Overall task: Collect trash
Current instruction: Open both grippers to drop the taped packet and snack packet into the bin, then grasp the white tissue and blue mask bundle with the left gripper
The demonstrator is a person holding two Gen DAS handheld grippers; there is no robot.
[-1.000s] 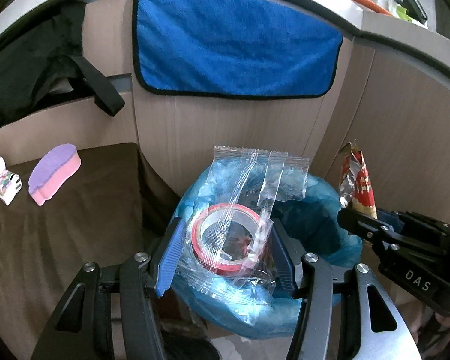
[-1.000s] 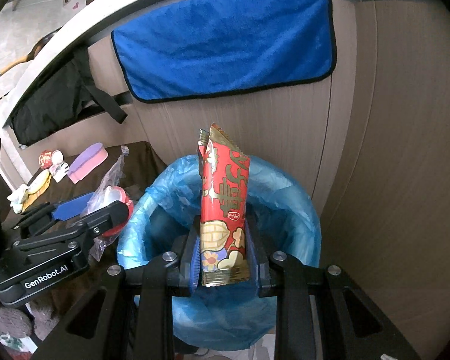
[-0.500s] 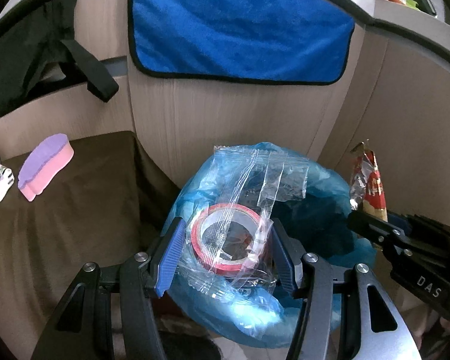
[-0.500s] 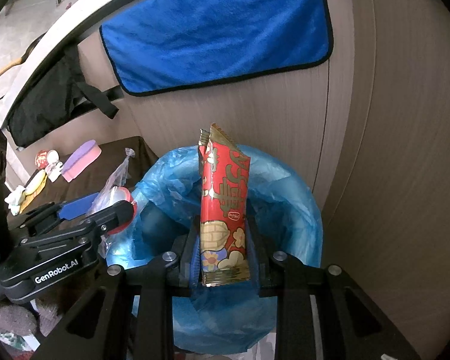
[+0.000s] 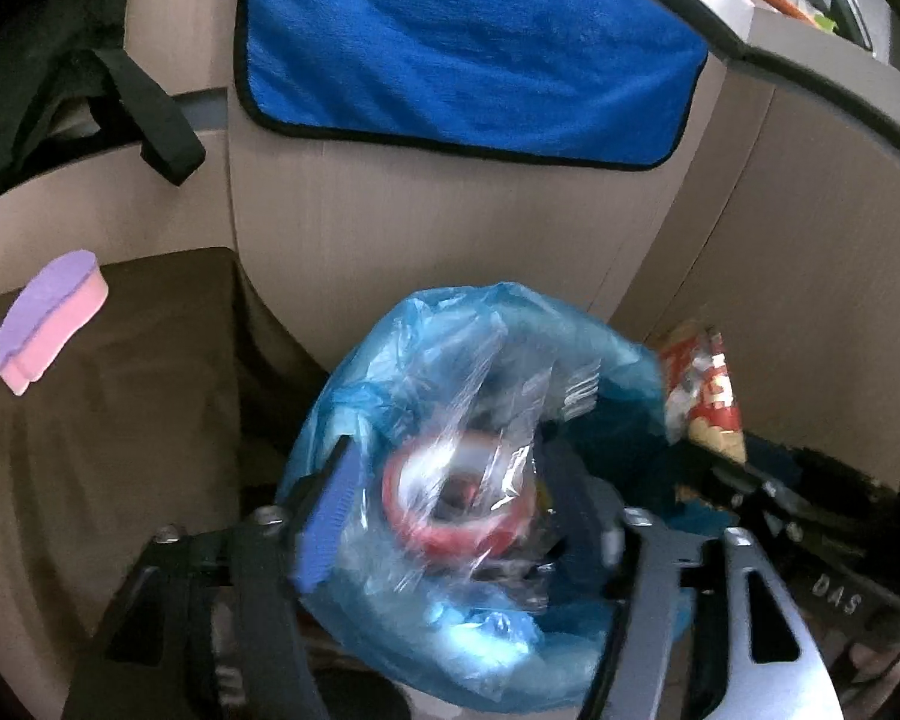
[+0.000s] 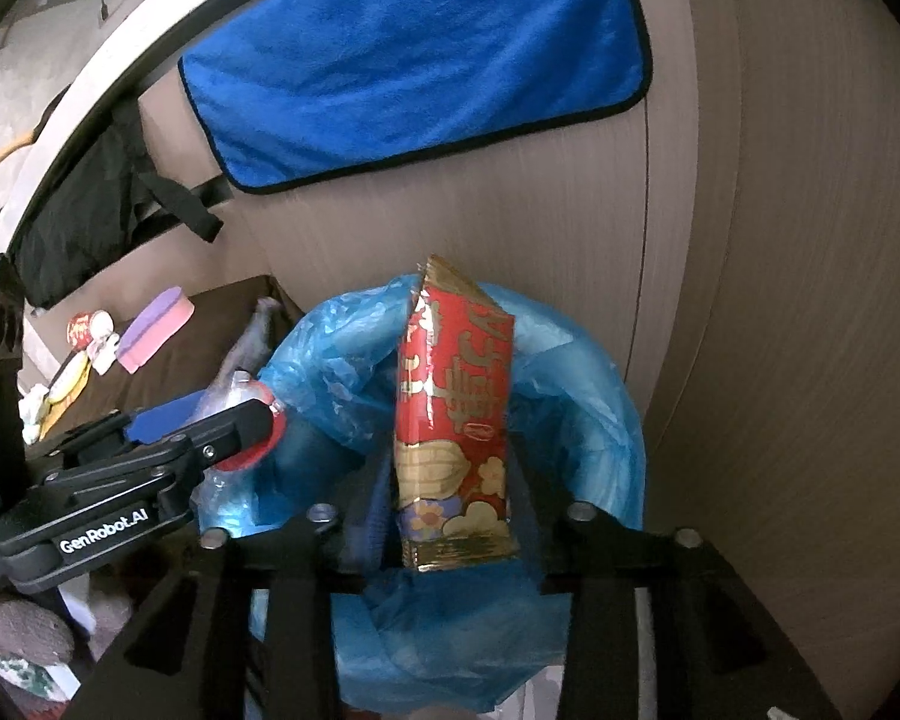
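Right gripper, black two-finger frame at bottom, jaws opening; a red and gold foil snack wrapper stands upright between them, gaps visible on both sides, over the mouth of a bin lined with a blue plastic bag. Left gripper, black, enters from the left, tips at the bag's left rim with a red tape roll in clear plastic between them; grip unclear from here. Behind: beige wood-grain panel with a blue microfibre cloth hanging over it. Left background: brown surface bearing a purple and pink sponge and small blurred items.
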